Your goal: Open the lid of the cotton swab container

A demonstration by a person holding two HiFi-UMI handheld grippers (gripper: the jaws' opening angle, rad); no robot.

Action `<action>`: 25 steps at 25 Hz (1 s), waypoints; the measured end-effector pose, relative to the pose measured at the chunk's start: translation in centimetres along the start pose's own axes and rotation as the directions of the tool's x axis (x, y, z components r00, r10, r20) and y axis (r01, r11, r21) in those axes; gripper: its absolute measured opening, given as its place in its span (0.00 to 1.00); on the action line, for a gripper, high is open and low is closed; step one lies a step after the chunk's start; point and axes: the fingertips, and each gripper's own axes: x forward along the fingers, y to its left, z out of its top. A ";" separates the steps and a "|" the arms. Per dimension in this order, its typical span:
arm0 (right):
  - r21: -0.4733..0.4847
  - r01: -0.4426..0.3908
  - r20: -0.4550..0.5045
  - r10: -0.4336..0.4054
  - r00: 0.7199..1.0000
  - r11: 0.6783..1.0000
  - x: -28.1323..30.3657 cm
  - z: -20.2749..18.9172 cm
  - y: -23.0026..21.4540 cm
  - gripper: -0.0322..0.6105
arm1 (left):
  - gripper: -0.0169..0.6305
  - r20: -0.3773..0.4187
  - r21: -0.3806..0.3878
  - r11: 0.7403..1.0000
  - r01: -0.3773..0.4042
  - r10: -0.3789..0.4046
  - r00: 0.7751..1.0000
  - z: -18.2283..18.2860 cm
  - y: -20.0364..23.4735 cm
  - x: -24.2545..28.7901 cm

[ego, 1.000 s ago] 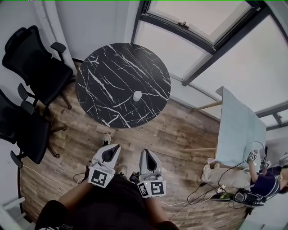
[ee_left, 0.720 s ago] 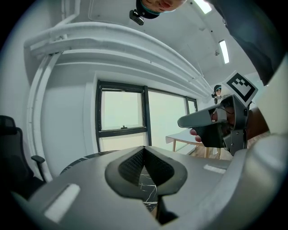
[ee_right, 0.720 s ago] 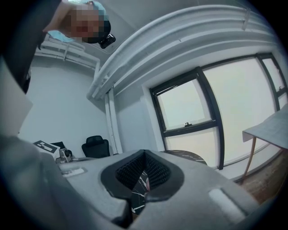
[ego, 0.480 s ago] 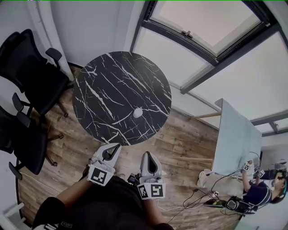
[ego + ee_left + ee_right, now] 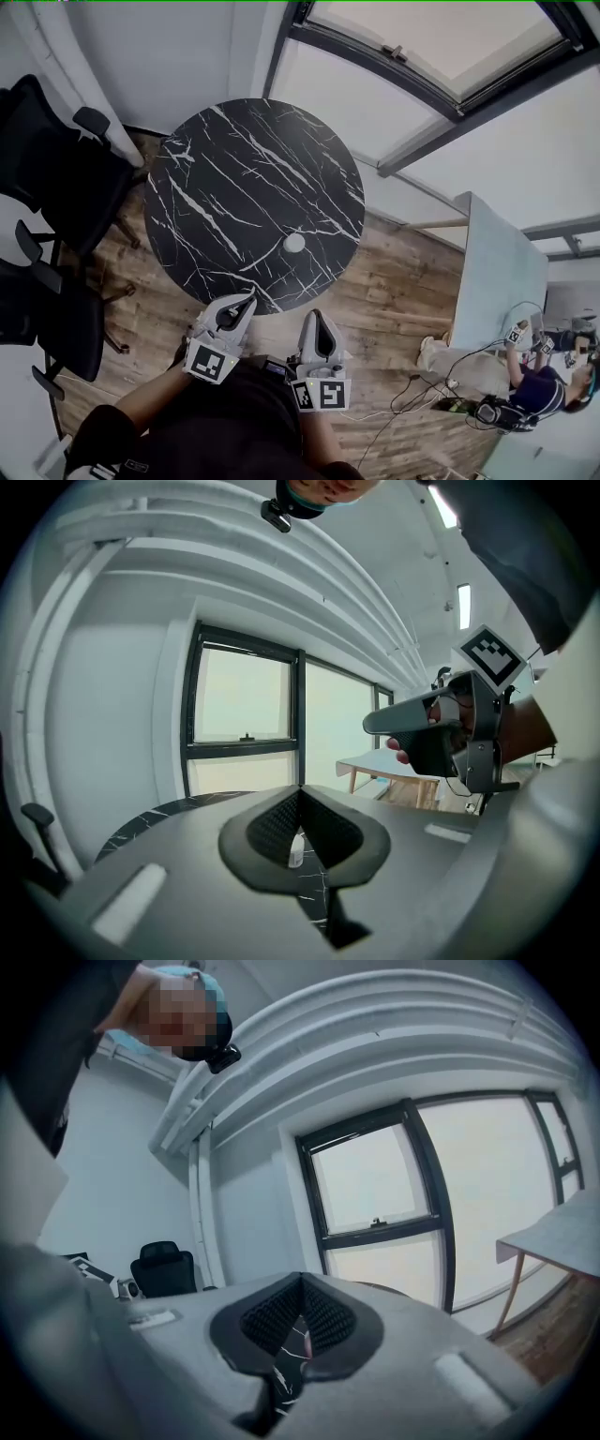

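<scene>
A small white cotton swab container (image 5: 294,244) stands on the round black marble table (image 5: 234,178), near its front right edge. Through the gap below the left gripper's jaws the container (image 5: 295,848) shows small and far off. My left gripper (image 5: 246,300) is held close to my body, short of the table's near edge, jaws shut with nothing between them. My right gripper (image 5: 316,321) is beside it, also shut and empty. In the left gripper view the right gripper (image 5: 375,726) appears at the right, held by a hand.
Black office chairs (image 5: 56,178) stand left of the table on the wood floor. A light-coloured table (image 5: 497,272) is at the right, with cables and a person (image 5: 539,389) beyond it. Large windows (image 5: 422,56) run along the far wall.
The view has shifted forward: the table and container now lie closer to me and to both grippers. Both grippers stay shut and side by side.
</scene>
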 end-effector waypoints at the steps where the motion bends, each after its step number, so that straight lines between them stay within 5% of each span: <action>1: -0.001 0.006 0.006 -0.006 1.000 1.000 0.4 0.2 0.2 0.05 | 0.03 -0.005 0.001 1.000 0.011 -0.011 1.000 -0.2 0.4 0.1; 11: -0.012 0.063 0.016 -0.063 0.998 0.998 2.0 1.3 1.0 0.05 | 0.03 0.007 0.029 0.999 0.044 -0.044 0.999 -0.3 3.1 1.1; 25: 0.008 0.015 0.015 -0.015 1.000 1.000 5.5 1.1 -1.0 0.05 | 0.03 -0.082 0.052 0.998 0.031 -0.027 0.996 -3.7 3.1 4.3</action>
